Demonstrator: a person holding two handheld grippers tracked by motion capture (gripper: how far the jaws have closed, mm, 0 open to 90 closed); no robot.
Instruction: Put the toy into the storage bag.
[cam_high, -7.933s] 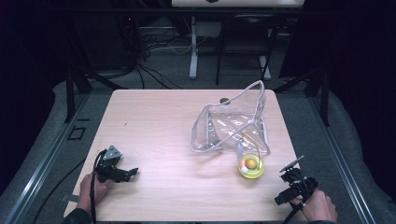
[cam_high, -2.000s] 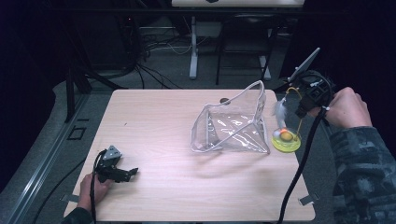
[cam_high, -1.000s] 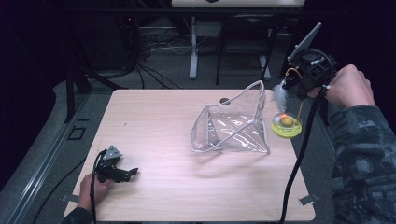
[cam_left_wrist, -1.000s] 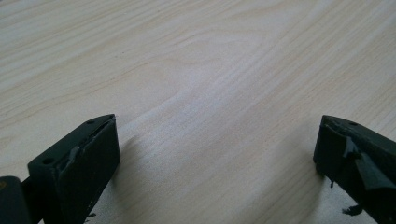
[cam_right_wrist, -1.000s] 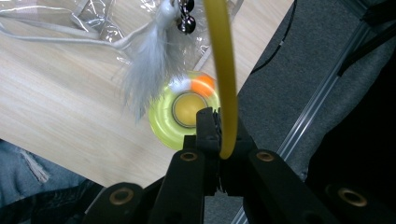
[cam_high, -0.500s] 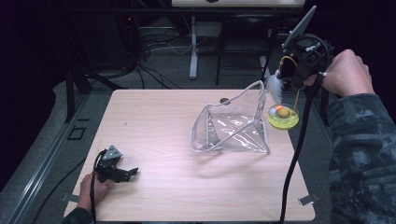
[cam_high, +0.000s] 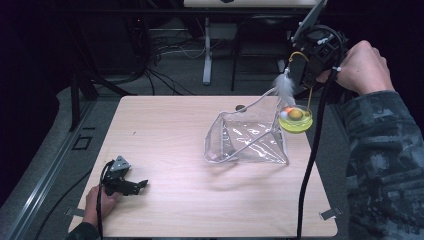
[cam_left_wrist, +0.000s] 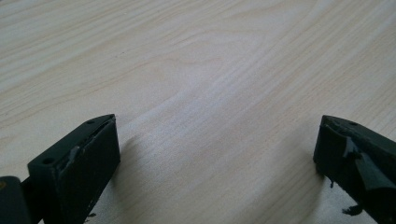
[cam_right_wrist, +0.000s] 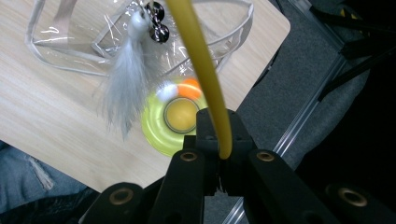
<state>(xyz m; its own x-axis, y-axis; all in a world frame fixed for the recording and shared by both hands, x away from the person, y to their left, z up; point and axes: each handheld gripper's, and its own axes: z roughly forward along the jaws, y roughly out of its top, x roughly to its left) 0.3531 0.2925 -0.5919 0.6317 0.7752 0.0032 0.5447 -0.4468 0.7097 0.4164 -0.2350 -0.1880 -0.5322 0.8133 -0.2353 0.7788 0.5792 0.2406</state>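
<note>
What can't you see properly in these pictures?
- Where the yellow springy wand sits in the right gripper: in the right gripper view the shut black jaws cover its end.
- The small silvery bits above the white feather: blurred, could be bells.
- The round yellow-green toy base: too small in the high view to tell what its orange and white bits are.
- The clear plastic pouch: cut off at the right gripper view's top edge.

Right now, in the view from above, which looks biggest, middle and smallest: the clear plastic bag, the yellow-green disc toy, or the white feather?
1. clear plastic bag, far the largest.
2. yellow-green disc.
3. white feather, roughly alike in extent but slimmer; it hangs nearer the camera, so this ranking is unsure.
</note>
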